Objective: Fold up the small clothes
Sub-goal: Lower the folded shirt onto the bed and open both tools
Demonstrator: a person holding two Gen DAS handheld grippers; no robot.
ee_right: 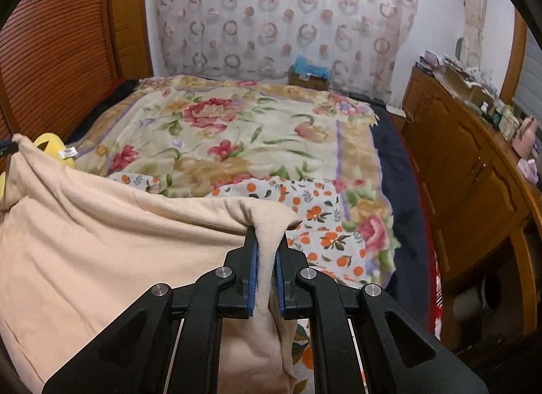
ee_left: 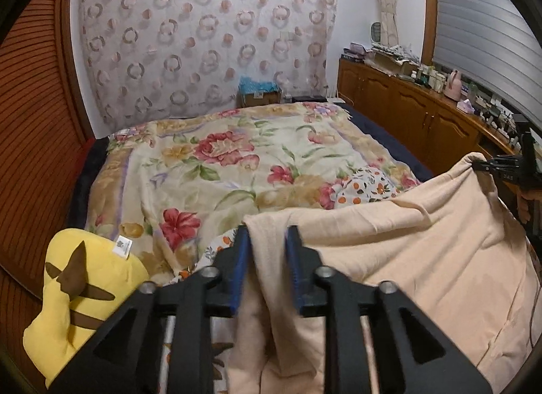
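A peach-coloured garment (ee_left: 423, 245) hangs lifted above the bed, stretched between both grippers. My left gripper (ee_left: 267, 235) is shut on its left top corner, with cloth bunched between the blue pads. My right gripper (ee_right: 267, 241) is shut on the right top corner; the garment (ee_right: 101, 235) sags to its left. The right gripper also shows at the far right of the left wrist view (ee_left: 491, 165), pinching the cloth. The garment's lower part is hidden below both views.
The bed carries a floral blanket (ee_left: 220, 157) and a white cloth with orange print (ee_right: 321, 224). A yellow plush toy (ee_left: 84, 289) lies at the bed's left. A wooden cabinet (ee_right: 474, 163) with clutter stands on the right, a slatted wooden panel (ee_left: 30, 123) on the left.
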